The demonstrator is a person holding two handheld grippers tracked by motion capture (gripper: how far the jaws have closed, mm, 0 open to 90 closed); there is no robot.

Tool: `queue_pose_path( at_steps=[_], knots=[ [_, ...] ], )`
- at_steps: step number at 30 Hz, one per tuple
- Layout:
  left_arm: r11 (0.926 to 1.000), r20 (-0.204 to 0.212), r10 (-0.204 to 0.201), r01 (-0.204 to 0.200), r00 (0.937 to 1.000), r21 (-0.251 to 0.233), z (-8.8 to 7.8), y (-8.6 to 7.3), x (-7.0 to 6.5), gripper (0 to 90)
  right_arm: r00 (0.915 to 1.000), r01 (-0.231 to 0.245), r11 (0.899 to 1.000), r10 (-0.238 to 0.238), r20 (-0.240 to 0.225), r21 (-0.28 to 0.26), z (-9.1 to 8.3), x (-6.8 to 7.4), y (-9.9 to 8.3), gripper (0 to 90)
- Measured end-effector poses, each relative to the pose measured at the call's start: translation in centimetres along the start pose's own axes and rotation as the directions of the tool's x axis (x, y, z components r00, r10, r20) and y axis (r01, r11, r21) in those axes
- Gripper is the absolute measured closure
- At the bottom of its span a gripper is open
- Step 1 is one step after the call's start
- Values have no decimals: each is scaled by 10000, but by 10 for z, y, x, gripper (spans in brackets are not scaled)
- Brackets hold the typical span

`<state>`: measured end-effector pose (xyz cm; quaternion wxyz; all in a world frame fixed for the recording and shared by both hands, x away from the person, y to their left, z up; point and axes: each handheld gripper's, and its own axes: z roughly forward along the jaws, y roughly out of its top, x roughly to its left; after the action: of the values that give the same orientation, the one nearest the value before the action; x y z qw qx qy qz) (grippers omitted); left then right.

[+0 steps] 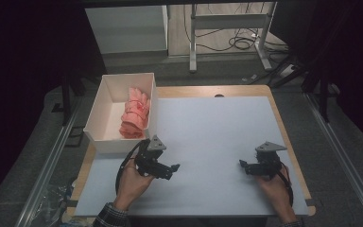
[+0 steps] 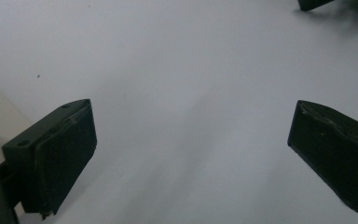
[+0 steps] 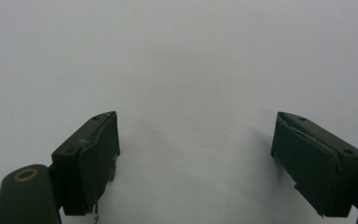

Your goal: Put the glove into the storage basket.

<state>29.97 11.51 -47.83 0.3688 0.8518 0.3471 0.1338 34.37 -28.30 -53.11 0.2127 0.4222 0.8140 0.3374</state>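
Both grippers sit low over the bare mat (image 1: 217, 127), jaws spread wide and holding nothing: left gripper (image 1: 174, 167) near the box (image 1: 105, 108), right gripper (image 1: 242, 163) opposite.

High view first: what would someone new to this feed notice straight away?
The pink cloth, rolled up inside the white box at the table's far left, is the one spot of colour. Nearer the person, the left gripper and right gripper sit low over the bare grey mat, jaws open and pointing at each other.
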Motion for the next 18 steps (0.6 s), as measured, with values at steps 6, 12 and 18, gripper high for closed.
queue_pose_path(
  at_steps=[6, 12, 18],
  knots=[
    [10000, -32, -23, 23, 10000, 46, 18, -19, 1, 9, 10000, -2, 10000, 2, -2, -2, 0, 0, 0, 155],
    [9991, -142, 57, -51, 9999, 410, 30, -34, 2, 4, 10000, 1, 10000, -1, 0, -2, 0, 0, 0, 155],
    [9971, -335, 67, -41, 9994, 757, 40, -47, 3, 1, 10000, 8, 10000, -8, 4, -4, 0, 0, 0, 155]
  ],
)
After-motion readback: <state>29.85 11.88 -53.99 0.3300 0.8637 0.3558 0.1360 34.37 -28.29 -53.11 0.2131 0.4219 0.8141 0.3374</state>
